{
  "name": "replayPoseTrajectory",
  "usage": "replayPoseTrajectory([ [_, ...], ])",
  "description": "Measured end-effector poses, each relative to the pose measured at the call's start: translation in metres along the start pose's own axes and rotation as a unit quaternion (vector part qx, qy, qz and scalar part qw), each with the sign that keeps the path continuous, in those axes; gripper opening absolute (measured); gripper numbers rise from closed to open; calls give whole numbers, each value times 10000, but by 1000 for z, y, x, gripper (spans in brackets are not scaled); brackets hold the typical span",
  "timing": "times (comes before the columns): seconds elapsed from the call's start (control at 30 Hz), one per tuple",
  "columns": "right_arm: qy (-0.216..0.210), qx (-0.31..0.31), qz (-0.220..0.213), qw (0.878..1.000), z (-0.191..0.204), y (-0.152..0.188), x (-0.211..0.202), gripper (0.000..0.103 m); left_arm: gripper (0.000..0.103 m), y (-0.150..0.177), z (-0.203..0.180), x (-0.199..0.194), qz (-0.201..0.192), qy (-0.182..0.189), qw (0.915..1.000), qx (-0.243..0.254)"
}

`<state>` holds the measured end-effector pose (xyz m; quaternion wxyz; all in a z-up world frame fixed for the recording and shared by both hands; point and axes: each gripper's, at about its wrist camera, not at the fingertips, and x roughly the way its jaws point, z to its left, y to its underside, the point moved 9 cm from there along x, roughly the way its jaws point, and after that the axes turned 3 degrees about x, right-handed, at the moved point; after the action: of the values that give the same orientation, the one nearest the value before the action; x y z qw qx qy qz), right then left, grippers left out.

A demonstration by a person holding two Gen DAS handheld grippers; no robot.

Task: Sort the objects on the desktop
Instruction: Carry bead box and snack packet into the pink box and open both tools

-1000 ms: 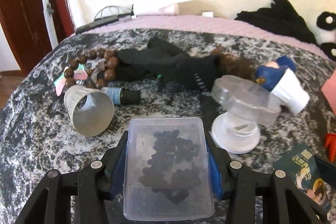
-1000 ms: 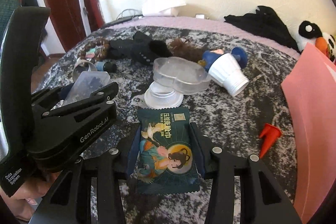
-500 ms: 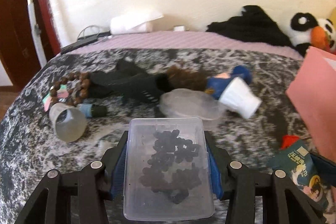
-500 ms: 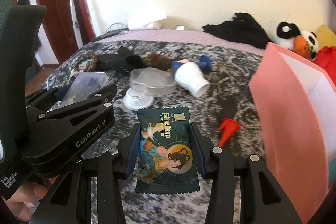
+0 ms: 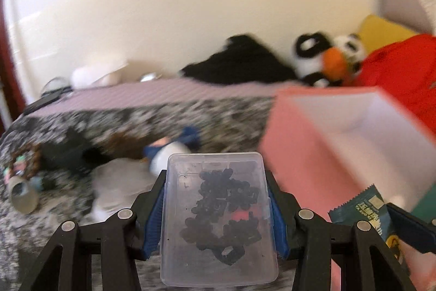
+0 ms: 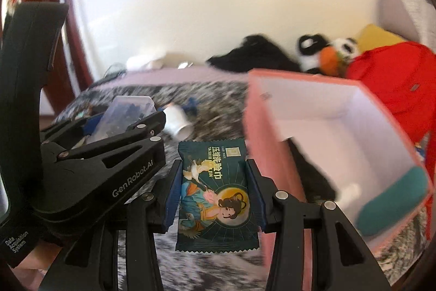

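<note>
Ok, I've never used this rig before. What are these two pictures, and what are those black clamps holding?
There is no robot arm here: a person carries a two-finger clamp in each hand, and each clamp has a wide-angle camera looking forward along its fingers. That gives one picture from the left hand and one from the right.

In the left view, the left gripper is shut on a clear plastic box with small dark pieces inside. In the right view, the right gripper is shut on a dark green packet printed with a drawn figure; the left clamp shows at that picture's left side.

Below is a grey mottled cover with a white cup lying on its side. To the right stands an open pink box with something teal already inside. Both views are blurred.
</note>
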<state>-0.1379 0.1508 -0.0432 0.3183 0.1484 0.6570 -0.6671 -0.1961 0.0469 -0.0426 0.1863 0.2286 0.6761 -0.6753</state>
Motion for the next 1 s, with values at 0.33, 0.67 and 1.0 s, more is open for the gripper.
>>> replayPoseTrajectory([
  [0.33, 693, 1483, -253, 9862, -141, 2, -26, 48, 54, -11, -119, -10, -236, 895, 9951, 355],
  [0.67, 1451, 1959, 21, 9698, -228, 29, -21, 51, 57, 20, -172, 25, 334, 1286, 9887, 688],
  [1.0, 1446, 2227, -110, 9640, -250, 32, -24, 75, 89, 24, -167, 37, 508, 1356, 9891, 266],
])
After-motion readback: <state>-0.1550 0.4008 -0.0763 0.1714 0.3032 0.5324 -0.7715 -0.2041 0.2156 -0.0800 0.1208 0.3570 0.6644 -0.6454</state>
